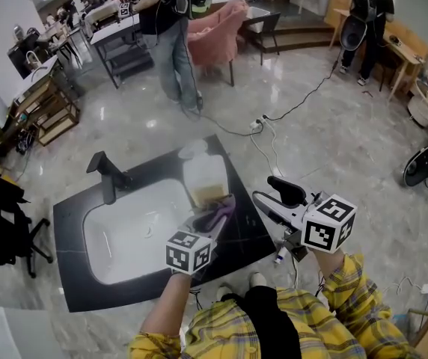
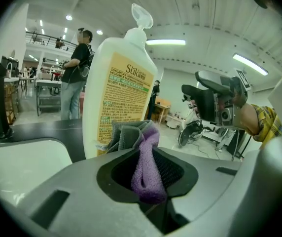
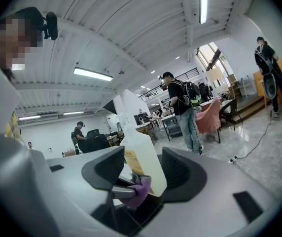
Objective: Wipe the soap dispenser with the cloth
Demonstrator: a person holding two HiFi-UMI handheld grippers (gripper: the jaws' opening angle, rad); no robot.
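Note:
The soap dispenser (image 1: pixel 205 176), a white pump bottle with a yellow label, stands on the black counter (image 1: pixel 70 217) at the sink's right end. In the left gripper view the same bottle (image 2: pixel 117 83) fills the middle. My left gripper (image 1: pixel 212 220) is shut on a purple and grey cloth (image 2: pixel 146 168), and the cloth's front fold lies against the bottle's lower near side. To the right my right gripper (image 1: pixel 263 188) is held open above the counter's edge, nothing in it. Its view looks between its jaws at the bottle (image 3: pixel 140 154) and the cloth (image 3: pixel 139 191).
A white sink basin (image 1: pixel 124 232) with a black faucet (image 1: pixel 106 173) takes the counter's left and middle. A person (image 1: pixel 170 28) stands beyond by a pink chair (image 1: pixel 218 32). Cables (image 1: pixel 274 126) run over the floor. A black chair (image 1: pixel 4 215) stands at far left.

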